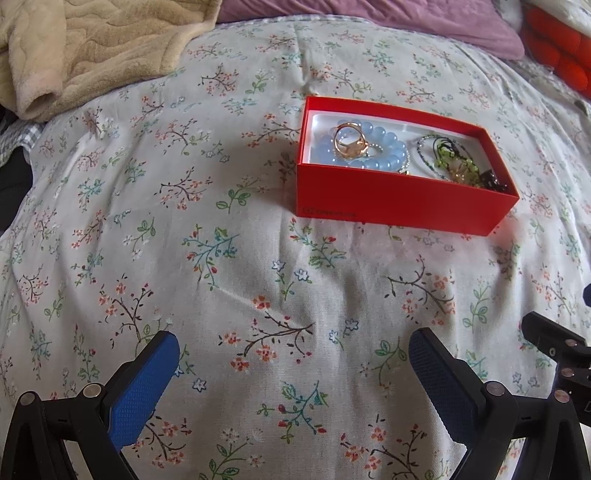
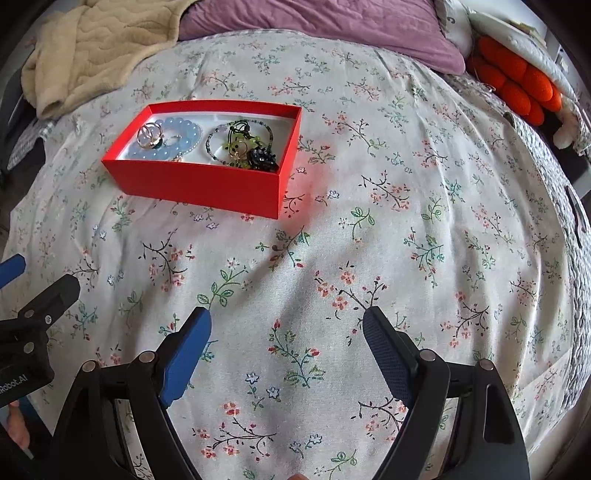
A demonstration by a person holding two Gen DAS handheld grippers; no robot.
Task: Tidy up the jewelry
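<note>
A red box (image 1: pixel 399 199) with a white inside lies on the floral bedspread; it also shows in the right wrist view (image 2: pixel 199 184). In it lie a blue bead bracelet (image 1: pixel 388 142), a gold ring (image 1: pixel 349 142), a green and dark beaded necklace (image 1: pixel 448 158) and a dark piece (image 2: pixel 263 158). My left gripper (image 1: pixel 293 354) is open and empty, low over the bedspread, well short of the box. My right gripper (image 2: pixel 288 328) is open and empty, to the right of the box and nearer than it.
A beige fleece blanket (image 1: pixel 92 48) lies bunched at the far left. A purple pillow (image 2: pixel 332 26) lies at the far edge, with an orange plush thing (image 2: pixel 517 81) at the far right. The floral bedspread (image 1: pixel 221 258) stretches between the grippers and the box.
</note>
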